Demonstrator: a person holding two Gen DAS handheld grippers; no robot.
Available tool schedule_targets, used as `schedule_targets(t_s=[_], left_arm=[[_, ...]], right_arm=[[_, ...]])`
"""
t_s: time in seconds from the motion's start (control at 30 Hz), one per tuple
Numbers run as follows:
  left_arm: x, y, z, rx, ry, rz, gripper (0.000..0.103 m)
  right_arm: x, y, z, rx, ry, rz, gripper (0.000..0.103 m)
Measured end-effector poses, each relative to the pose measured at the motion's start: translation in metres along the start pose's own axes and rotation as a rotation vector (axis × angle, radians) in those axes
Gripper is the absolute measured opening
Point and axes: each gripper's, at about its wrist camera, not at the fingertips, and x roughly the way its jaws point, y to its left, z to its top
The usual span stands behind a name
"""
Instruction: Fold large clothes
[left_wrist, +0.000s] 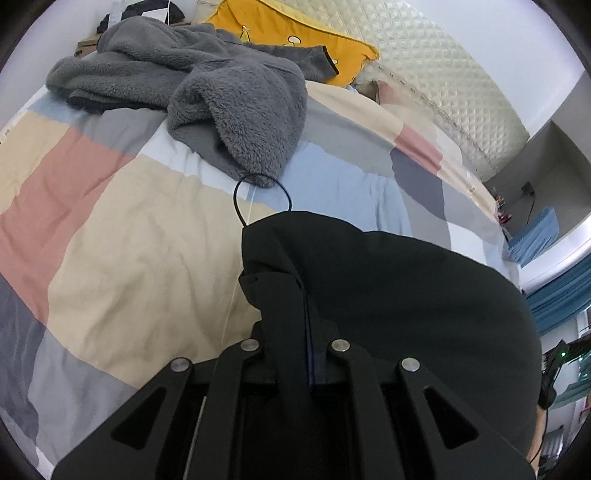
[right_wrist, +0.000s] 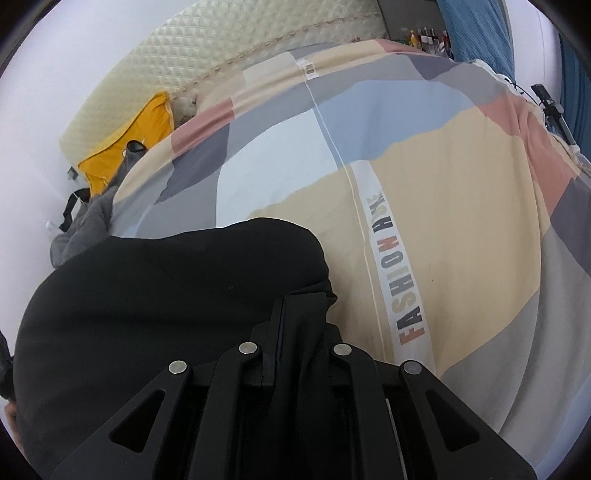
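A large black garment (left_wrist: 388, 280) is held up over the bed between both grippers. My left gripper (left_wrist: 295, 354) is shut on one bunched edge of it; a thin black loop cord (left_wrist: 236, 199) sticks out from the garment's top. My right gripper (right_wrist: 295, 350) is shut on another edge of the same black garment (right_wrist: 166, 280), which hangs to the left. The fingertips of both grippers are hidden in the cloth.
A colour-block quilt (left_wrist: 129, 240) (right_wrist: 461, 184) covers the bed. A grey fleece garment (left_wrist: 221, 96) lies crumpled at the far side, by a yellow pillow (left_wrist: 306, 33) (right_wrist: 129, 136) and a quilted cream headboard (left_wrist: 443, 74). A blue curtain (right_wrist: 480, 29) hangs right.
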Motion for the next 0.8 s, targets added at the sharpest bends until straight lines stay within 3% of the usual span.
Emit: schedule_targets(t_s=[0.23,0.27,0.3,0.33,0.4,0.43,0.47,0.6,0.73,0.8], left_arm=[[-0.019,-0.003,-0.006,0.036,-0.026,0.006,0.011],[-0.023,-0.003,-0.007,0.032,-0.029,0.005,0.013],[-0.028,-0.003,-0.008,0.029,-0.031,0.003,0.014],[-0.033,-0.003,-0.009,0.024,-0.030,-0.004,0.023],[-0.043,-0.003,-0.012,0.015,-0.032,-0.029,0.052],[-0.050,-0.003,-0.014,0.016,-0.035,-0.048,0.077],[-0.055,-0.004,-0.015,0.021,-0.037,-0.060,0.086],[-0.088,-0.013,-0.023,0.053,-0.082,-0.024,0.086],[-0.133,-0.028,-0.027,0.087,-0.159,0.005,0.086],[-0.164,-0.042,-0.030,0.123,-0.208,0.012,0.086]], right_arm=[[-0.021,-0.004,0.000,0.039,0.001,0.050,0.013],[-0.026,-0.005,-0.001,0.047,0.003,0.053,0.021],[-0.031,-0.006,-0.003,0.053,0.001,0.056,0.034],[-0.038,-0.006,-0.004,0.060,-0.006,0.050,0.039],[-0.053,-0.009,-0.005,0.081,-0.027,0.046,0.063],[-0.061,-0.010,-0.006,0.092,-0.040,0.050,0.067],[-0.068,-0.010,-0.008,0.096,-0.049,0.050,0.068],[-0.098,-0.012,-0.011,0.079,-0.075,0.004,0.069],[-0.153,-0.005,-0.011,0.078,-0.182,-0.004,0.069],[-0.186,0.008,-0.010,0.045,-0.227,-0.002,0.077]])
